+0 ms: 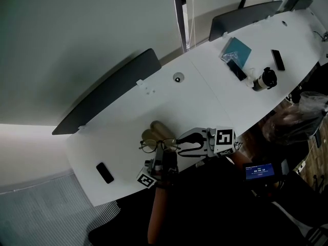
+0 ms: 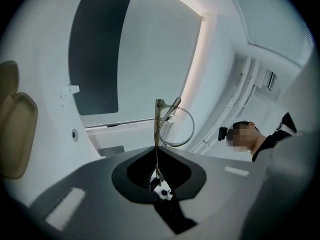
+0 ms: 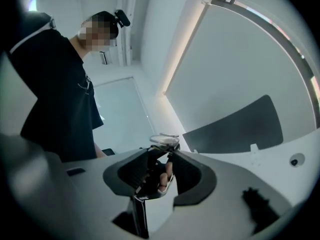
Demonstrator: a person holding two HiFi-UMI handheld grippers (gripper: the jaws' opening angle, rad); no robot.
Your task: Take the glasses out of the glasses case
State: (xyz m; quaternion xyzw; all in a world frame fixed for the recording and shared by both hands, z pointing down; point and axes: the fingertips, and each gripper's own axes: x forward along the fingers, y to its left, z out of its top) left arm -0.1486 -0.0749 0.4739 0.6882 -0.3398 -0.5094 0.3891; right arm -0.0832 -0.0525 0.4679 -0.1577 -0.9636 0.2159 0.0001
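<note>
Thin-rimmed glasses (image 1: 158, 145) hang just above the white table (image 1: 128, 122), close to its near edge. My left gripper (image 1: 162, 151) comes up from below and is shut on one temple. In the left gripper view the glasses (image 2: 172, 121) stand up out of the shut jaws of the left gripper (image 2: 157, 159). The tan glasses case (image 1: 154, 129) lies open on the table just behind the glasses, and its edge shows as the case (image 2: 15, 129) in that view. My right gripper (image 1: 181, 143) points at the glasses from the right, open, with nothing between its jaws. Beyond the right gripper (image 3: 160, 156) I see the glasses (image 3: 165, 140).
A black phone (image 1: 105, 172) lies near the table's left corner. At the far right are a blue booklet (image 1: 237, 49), two dark devices (image 1: 278, 59) and a small bottle (image 1: 265, 79). Dark divider panels (image 1: 107, 91) line the far edge. A person in a black shirt (image 3: 65, 94) stands close.
</note>
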